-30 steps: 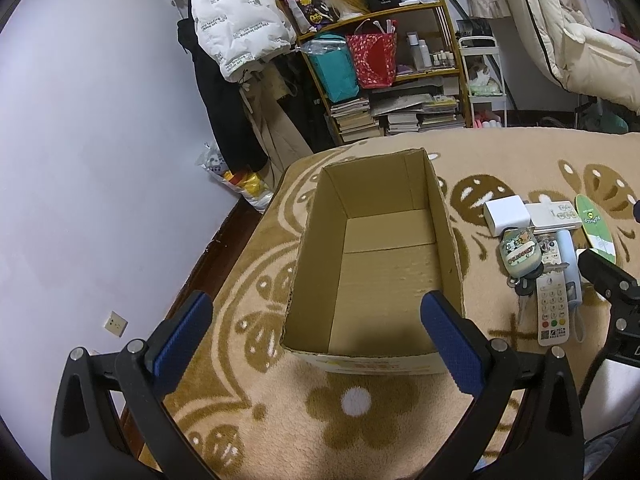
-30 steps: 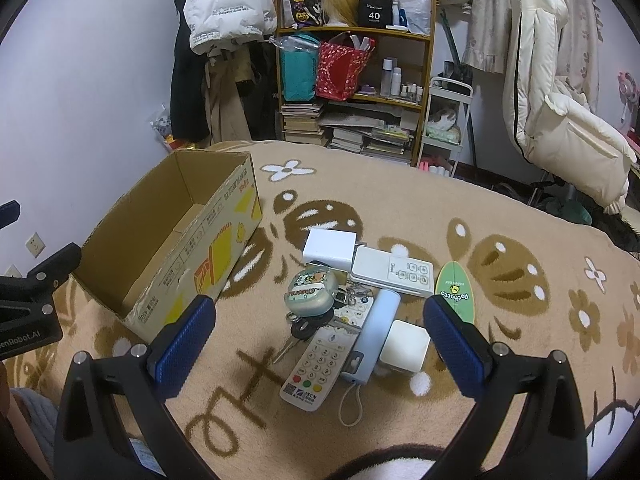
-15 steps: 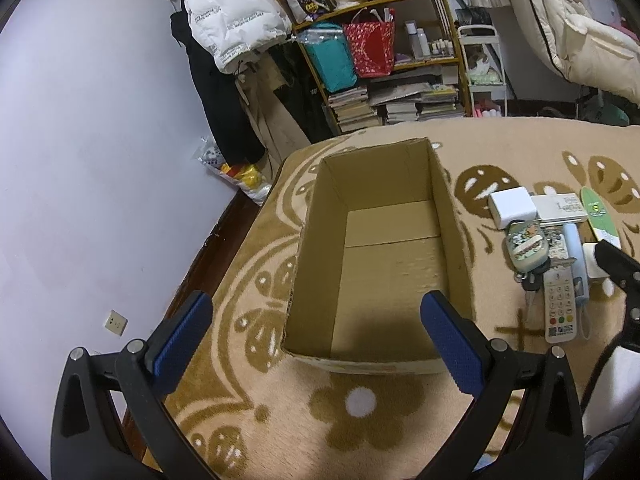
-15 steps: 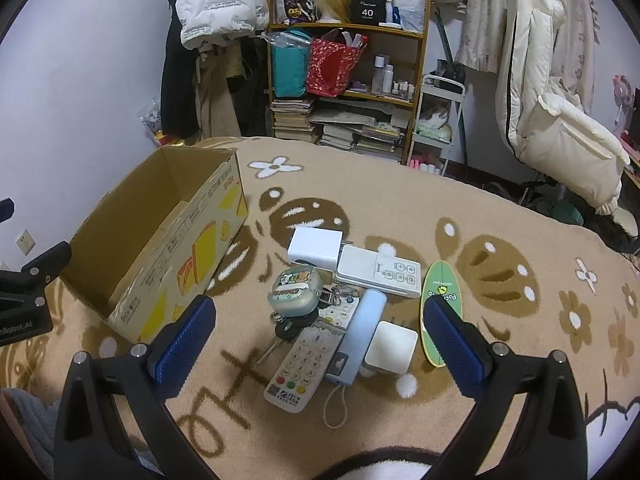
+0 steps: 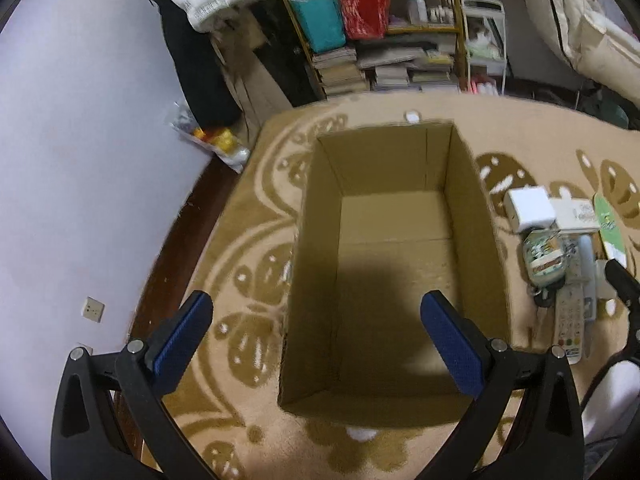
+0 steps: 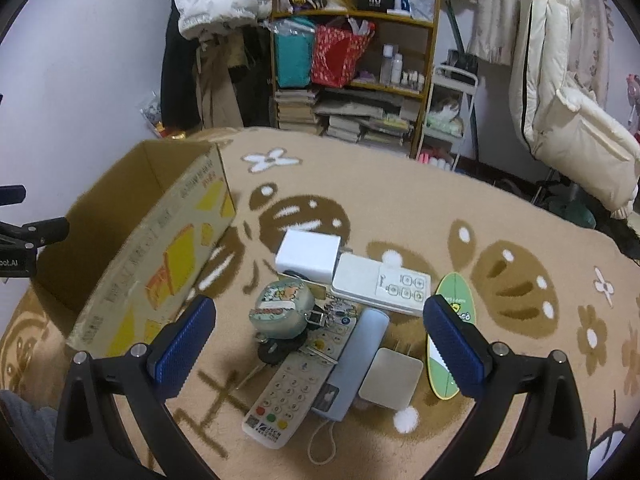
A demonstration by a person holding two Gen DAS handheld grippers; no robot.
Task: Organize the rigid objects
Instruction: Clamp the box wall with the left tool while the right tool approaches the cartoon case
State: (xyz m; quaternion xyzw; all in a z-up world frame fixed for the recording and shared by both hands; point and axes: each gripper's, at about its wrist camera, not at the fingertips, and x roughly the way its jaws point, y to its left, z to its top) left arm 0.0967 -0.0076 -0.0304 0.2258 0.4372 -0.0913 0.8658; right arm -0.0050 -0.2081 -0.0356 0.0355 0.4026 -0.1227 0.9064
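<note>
the cardboard box (image 5: 396, 280) sits on the patterned rug (image 6: 400, 208), open and with nothing in it, straight ahead of and below the left gripper (image 5: 316, 334), whose jaws are spread wide and hold nothing. off to that gripper's right lies the heap to be sorted. the right gripper (image 6: 318, 338) hovers over it, jaws wide apart, bare too. between its fingers: a white remote (image 6: 294, 390), a grey-blue bar (image 6: 352, 364), a white charger block (image 6: 391, 376); just ahead, a round green case (image 6: 278, 312). i'd say step 1, picking, hasn't begun. next it needs to drop, choose 1 piece and close on it.
</note>
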